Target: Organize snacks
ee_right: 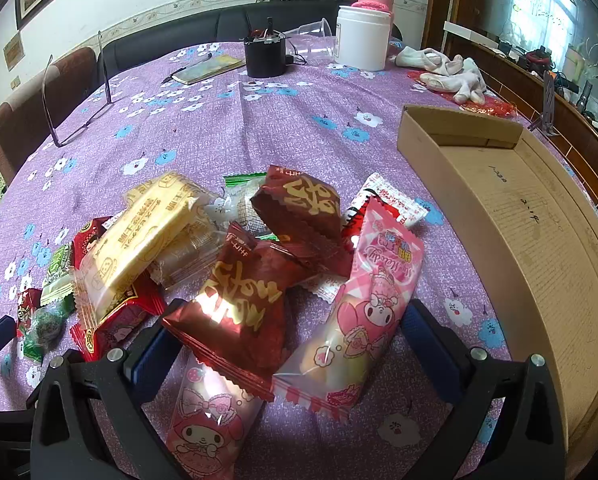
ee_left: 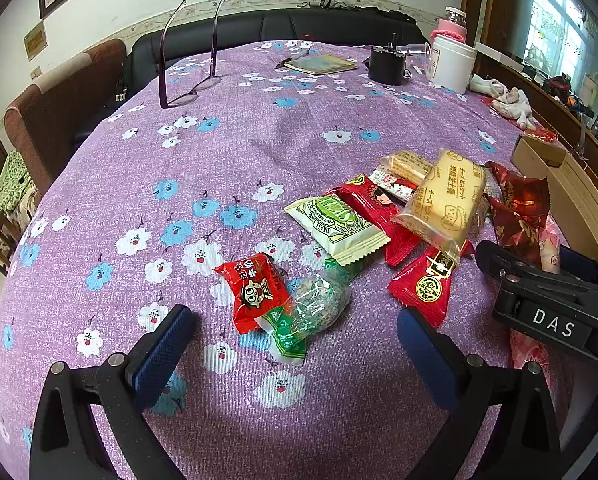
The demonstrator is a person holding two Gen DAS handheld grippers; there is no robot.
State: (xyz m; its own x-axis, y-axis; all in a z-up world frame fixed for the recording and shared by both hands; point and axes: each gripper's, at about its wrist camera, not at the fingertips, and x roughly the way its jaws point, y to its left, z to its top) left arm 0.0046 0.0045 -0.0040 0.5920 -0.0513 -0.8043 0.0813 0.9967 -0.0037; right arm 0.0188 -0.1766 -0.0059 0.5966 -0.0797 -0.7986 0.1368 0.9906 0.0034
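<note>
we hold both the left gripper (ee_left: 295,344) and right gripper (ee_right: 287,344) wide open and empty, the shiny maroon foil snack packet (ee_right: 235,304) at twelve o'clock of the right.

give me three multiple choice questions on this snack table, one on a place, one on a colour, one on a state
1. Where is the cardboard box relative to the snack pile?
A. right of it
B. left of it
C. under it

2. What colour is the tablecloth?
A. green
B. purple with flowers
C. plain white

3. What state is the left hand-held gripper in?
A. shut on a packet
B. open, holding nothing
C. out of view

Answers: 1 A, the box sits at the right table edge; 2 B, purple cloth with blue and white flowers; 3 B, its fingers stand apart around the red candy without touching.
</note>
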